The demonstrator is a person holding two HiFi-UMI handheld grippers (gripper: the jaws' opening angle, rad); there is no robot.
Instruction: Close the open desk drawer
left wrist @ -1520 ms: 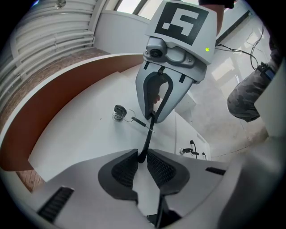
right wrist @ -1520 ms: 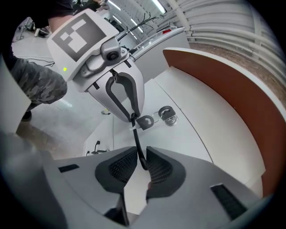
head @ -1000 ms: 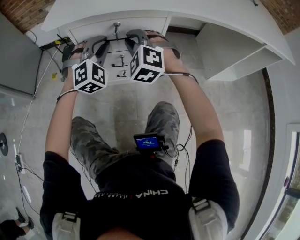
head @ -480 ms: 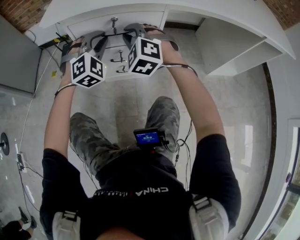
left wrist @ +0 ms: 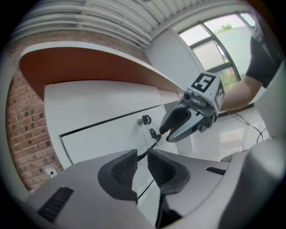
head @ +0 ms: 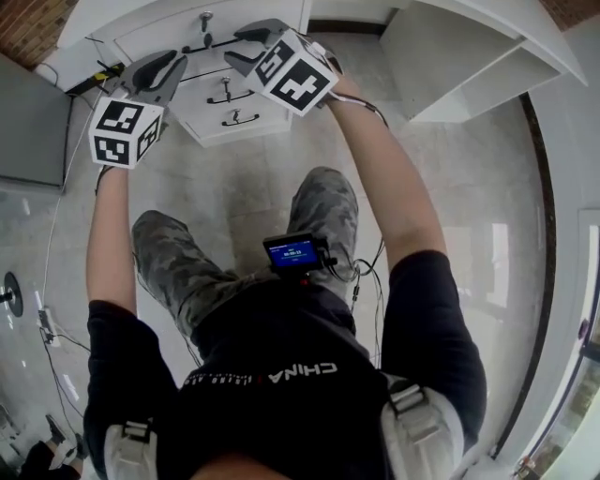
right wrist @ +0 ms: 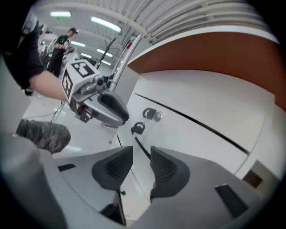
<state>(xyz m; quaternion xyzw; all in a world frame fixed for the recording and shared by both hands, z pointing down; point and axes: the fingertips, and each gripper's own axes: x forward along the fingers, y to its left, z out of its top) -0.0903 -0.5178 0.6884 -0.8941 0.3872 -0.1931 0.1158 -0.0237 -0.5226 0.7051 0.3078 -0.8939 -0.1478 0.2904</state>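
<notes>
**Two grippers at the top drawer**

The top drawer [left wrist: 103, 129] is on the far side, under the white desk top [head: 450, 19]. Its white front looks about flat with the front around it, and a thin dark line runs along its edge. A key [left wrist: 145, 120] sits in the lock, and a second key hangs just below it. A thin black handle [right wrist: 139, 146] runs across the drawer front.

The left gripper [left wrist: 142, 156] is on the left and points at the drawer front. Its jaws have just been opening. They are a little apart. The handle shows in the gap, but the pads do not squeeze it.

The right gripper [right wrist: 142, 154] is just to its right. Its jaws are a little apart too. The handle shows in that gap as well, and it is not squeezed.

The lower drawers [head: 211, 111] sit nearer to the person.
</notes>
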